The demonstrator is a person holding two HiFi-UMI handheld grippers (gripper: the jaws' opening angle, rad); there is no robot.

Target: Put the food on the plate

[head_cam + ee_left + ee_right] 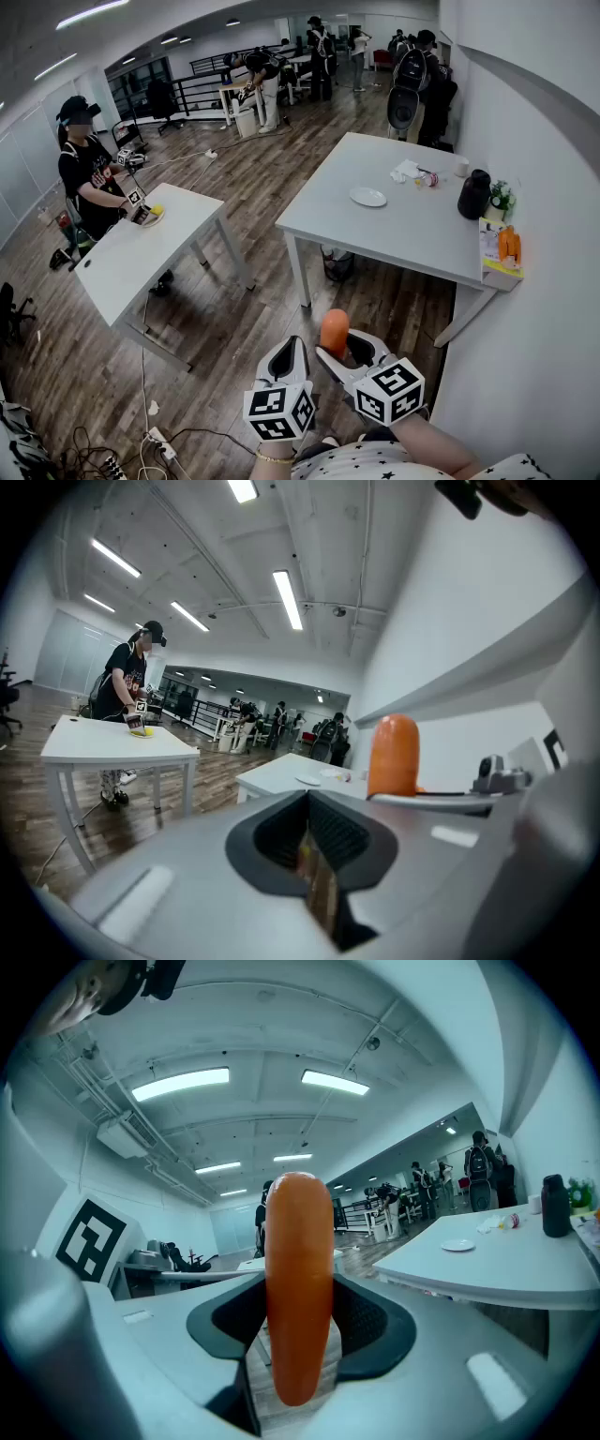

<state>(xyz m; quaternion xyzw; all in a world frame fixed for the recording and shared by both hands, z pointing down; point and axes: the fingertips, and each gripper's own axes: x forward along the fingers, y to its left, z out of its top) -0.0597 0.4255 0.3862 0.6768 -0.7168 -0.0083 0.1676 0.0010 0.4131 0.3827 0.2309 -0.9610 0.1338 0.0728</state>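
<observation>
"Where was the orange sausage (pixel 298 1279)?"

"Upright in the right tool (pixel 300 1335), clamped by its lower half. The left tool (pixel 312 850) was closed and empty. The plate (pixel 367 197) lay at one o'clock on the surface (pixel 403 239)."

"How would it handle?"

"Likely light, smooth and slippery, so a middle grip suited it."

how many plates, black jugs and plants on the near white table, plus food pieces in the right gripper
plate: 1
black jug: 1
plant: 1
orange food piece, held in the right gripper: 1
total: 4
</observation>
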